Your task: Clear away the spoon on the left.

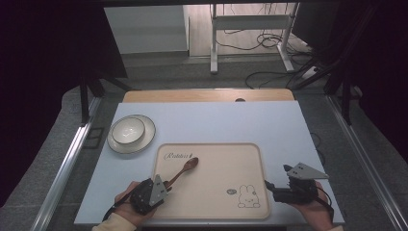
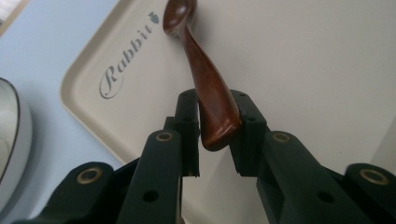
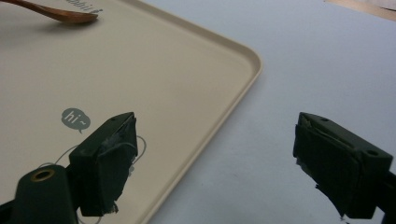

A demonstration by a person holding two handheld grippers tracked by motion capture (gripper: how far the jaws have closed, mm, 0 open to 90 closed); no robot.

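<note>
A brown wooden spoon (image 1: pixel 185 168) lies slanted on the beige tray (image 1: pixel 216 163), its bowl near the "Rabbit" lettering. My left gripper (image 1: pixel 167 184) is at the tray's near left side. In the left gripper view the end of the spoon (image 2: pixel 210 88) handle sits pinched between both pads, so the left gripper (image 2: pixel 215 121) is shut on it. My right gripper (image 1: pixel 276 177) hovers by the tray's near right corner. In the right gripper view it (image 3: pixel 215 154) stands wide open astride the tray (image 3: pixel 140 70) rim, holding nothing, with the spoon (image 3: pixel 56 13) far off.
A white bowl (image 1: pixel 127 129) rests on a dark-rimmed plate (image 1: pixel 146 137) at the table's left, beyond the tray. The light blue tabletop (image 1: pixel 231 122) stretches behind the tray to a wooden strip (image 1: pixel 207 95). Metal rails flank the table.
</note>
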